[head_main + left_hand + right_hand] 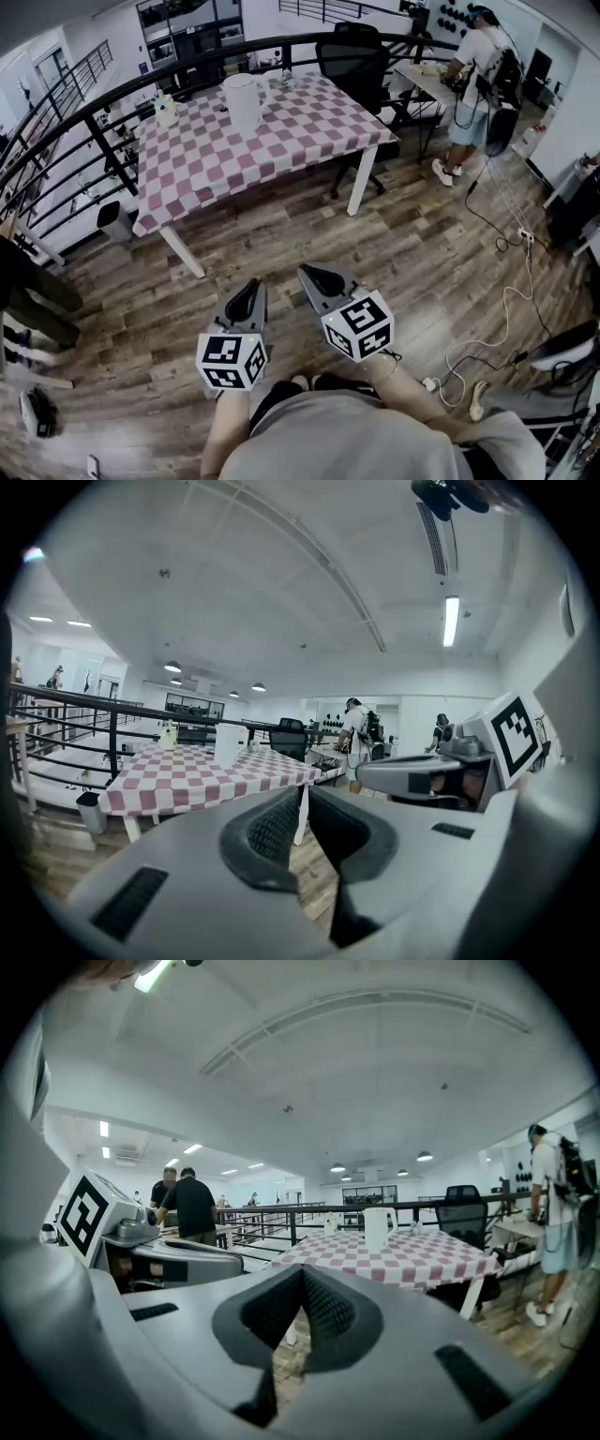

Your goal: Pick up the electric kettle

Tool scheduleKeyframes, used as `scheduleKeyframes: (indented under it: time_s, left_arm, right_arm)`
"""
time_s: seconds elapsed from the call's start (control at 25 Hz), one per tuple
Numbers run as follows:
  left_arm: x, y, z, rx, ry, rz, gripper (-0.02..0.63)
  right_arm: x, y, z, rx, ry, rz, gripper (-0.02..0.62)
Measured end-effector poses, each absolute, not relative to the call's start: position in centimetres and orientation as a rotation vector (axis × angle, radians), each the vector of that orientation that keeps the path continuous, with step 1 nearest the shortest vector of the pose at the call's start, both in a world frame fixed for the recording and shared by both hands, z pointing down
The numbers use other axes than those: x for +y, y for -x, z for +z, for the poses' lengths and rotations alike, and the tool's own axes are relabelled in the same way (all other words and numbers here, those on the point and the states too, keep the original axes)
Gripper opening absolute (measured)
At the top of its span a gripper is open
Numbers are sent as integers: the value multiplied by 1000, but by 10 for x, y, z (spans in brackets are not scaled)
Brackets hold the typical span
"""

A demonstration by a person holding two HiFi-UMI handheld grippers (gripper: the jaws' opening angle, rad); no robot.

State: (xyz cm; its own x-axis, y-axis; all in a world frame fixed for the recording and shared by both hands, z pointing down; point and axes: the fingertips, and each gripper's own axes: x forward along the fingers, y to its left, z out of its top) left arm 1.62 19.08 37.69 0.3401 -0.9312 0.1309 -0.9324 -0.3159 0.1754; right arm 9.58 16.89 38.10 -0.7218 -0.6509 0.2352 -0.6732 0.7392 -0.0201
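Note:
A tall white electric kettle point(244, 101) stands upright on the far side of the checked table point(281, 141); it also shows in the left gripper view as the kettle point(228, 744) and in the right gripper view as the kettle point(377, 1228). Both grippers hang over the wooden floor, well short of the table. My left gripper point(248, 292) is shut with nothing between its jaws. My right gripper point(319, 277) is shut and empty too. In the left gripper view the right gripper point(427, 778) shows at the right.
A small pale container point(167, 111) sits near the table's far left. A black office chair point(356, 56) stands behind the table. A black railing point(84, 122) curves round the left and back. A person point(473, 80) stands at a desk far right. Cables point(506, 300) lie on the floor.

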Motion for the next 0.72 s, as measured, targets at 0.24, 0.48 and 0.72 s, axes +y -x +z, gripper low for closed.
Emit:
scheduleKeyframes:
  time_s: [0.24,0.48,0.72]
  left_arm:
    - [194,-7,379,-1642,-2445,21,48]
    - [192,12,386,-1649,-2436,14,48]
    - [183,18,391,-1612,-2393,-50,48]
  right_arm:
    - [172,-79,384,-2754,-994,157,6]
    - [169,-77,390,-2722,-1053,164,17]
    - [159,-81,393,-2698,-1098,165,55]
